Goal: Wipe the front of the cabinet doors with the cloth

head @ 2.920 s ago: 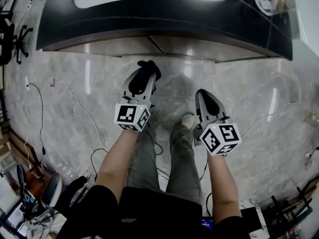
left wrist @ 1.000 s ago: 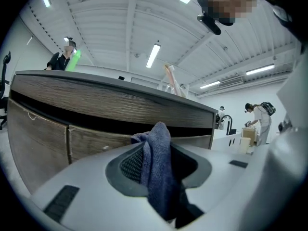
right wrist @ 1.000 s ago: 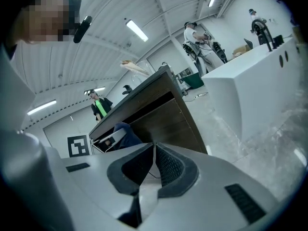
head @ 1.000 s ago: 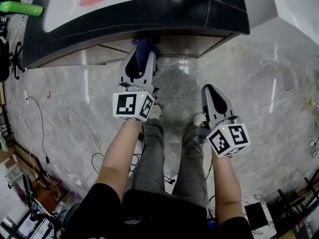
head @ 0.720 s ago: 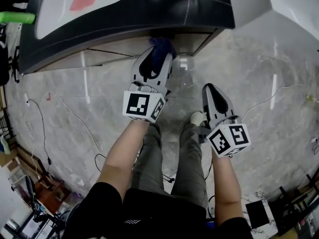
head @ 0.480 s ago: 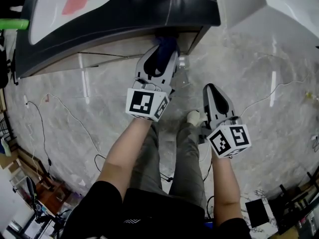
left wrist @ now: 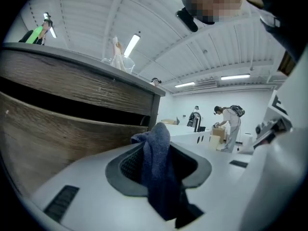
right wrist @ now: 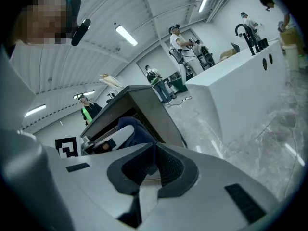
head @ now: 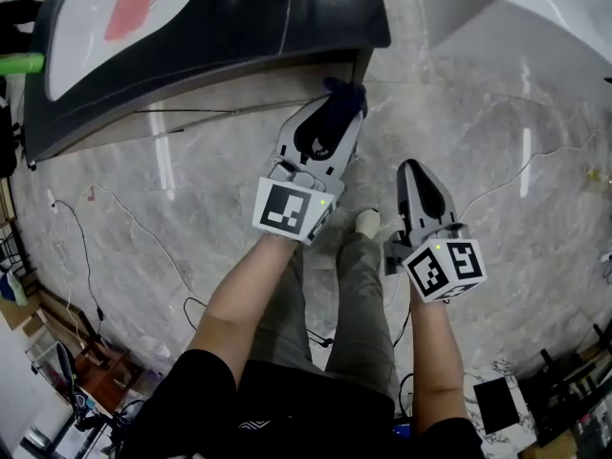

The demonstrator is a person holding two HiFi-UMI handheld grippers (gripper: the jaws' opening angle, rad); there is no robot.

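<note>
The cabinet [head: 210,27] has a dark top and wood-grain doors [head: 220,89] below it. In the left gripper view the doors [left wrist: 57,124] fill the left side, with a dark gap between two panels. My left gripper [head: 337,115] is shut on a dark blue cloth [head: 344,94] and sits at the right end of the door fronts. The cloth [left wrist: 161,177] stands up between the jaws and hangs down. My right gripper [head: 413,166] is low over the floor, away from the cabinet, shut and holding nothing. From the right gripper [right wrist: 154,150] view I see the cloth [right wrist: 137,129] ahead.
A white counter block [head: 545,8] stands to the right of the cabinet, with a strip of marble floor between them. Cables [head: 76,247] trail over the floor at the left. A red sheet [head: 129,8] lies on the cabinet top. My legs and shoe [head: 368,223] are below the grippers.
The left gripper has carried the cloth rightward along the door fronts, from mid-cabinet to the right end. The right gripper has stayed low and shut.
</note>
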